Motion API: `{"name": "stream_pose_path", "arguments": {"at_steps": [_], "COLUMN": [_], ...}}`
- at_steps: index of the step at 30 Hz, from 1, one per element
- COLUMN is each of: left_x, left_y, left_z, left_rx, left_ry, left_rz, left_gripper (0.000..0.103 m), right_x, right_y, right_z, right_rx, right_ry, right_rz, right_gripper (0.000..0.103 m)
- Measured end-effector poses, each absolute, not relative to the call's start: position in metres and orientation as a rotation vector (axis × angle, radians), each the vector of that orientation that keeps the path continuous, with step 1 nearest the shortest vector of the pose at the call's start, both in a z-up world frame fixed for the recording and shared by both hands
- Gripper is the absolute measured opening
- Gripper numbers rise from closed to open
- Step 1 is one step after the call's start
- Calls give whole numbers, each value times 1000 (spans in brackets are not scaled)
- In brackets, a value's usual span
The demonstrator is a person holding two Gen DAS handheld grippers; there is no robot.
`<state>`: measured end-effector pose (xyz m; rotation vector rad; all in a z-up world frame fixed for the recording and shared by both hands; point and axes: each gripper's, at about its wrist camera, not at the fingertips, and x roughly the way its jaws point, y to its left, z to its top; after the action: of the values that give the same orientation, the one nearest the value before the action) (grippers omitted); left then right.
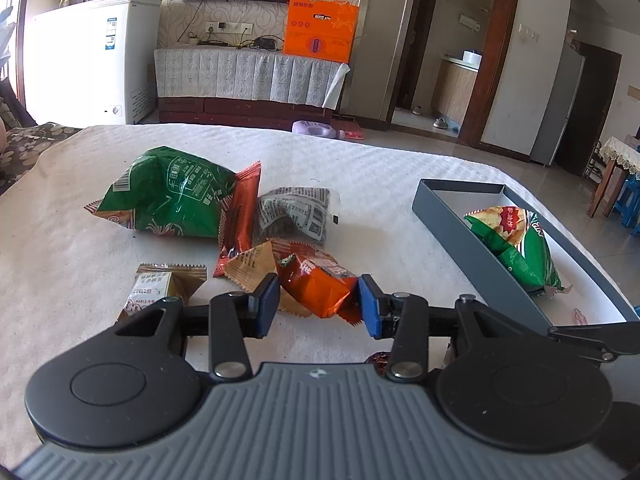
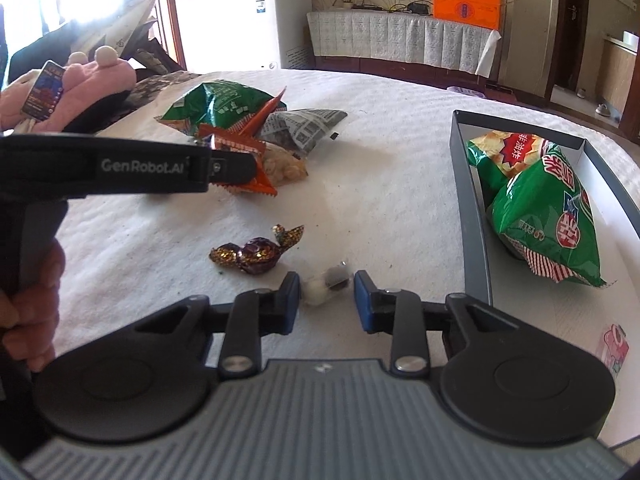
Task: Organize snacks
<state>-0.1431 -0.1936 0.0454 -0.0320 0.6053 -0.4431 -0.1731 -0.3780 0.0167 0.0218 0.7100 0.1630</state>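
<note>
My left gripper (image 1: 319, 305) is open, its blue pads on either side of an orange snack packet (image 1: 316, 284) at the near edge of a snack pile: a green chip bag (image 1: 168, 192), a red-brown packet (image 1: 240, 212), a newsprint-patterned packet (image 1: 296, 216) and tan packets (image 1: 168, 284). A grey box (image 1: 452, 220) on the right holds a green chip bag (image 1: 516, 248). My right gripper (image 2: 326, 300) is open around a small white wrapped candy (image 2: 320, 286). A dark foil candy (image 2: 256, 254) lies just beyond. The box (image 2: 476, 264) with two green bags (image 2: 552, 216) is at right.
Everything lies on a white textured cloth (image 1: 380, 168). The left gripper's arm (image 2: 132, 168) crosses the right wrist view at left. A pink plush toy (image 2: 92, 80) sits at the far left. A small pink packet (image 2: 614, 346) lies near the box's front corner.
</note>
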Motion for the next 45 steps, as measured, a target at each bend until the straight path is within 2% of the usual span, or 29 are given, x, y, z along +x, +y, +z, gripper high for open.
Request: {"name": "stream_pose_path", "arguments": {"at_steps": [19, 45], "left_x": [-159, -194], "left_y": [-225, -314], "left_z": [59, 68], "left_rx": [-14, 18], "left_ry": [563, 548], "left_rz": [-502, -669], "left_gripper": [49, 49], "right_x": [-218, -264], "right_y": [-416, -501], "right_z": [61, 61], "right_rx": [74, 191], "right_ry": [568, 549], "right_rz": [135, -57], "right_gripper": [33, 33]}}
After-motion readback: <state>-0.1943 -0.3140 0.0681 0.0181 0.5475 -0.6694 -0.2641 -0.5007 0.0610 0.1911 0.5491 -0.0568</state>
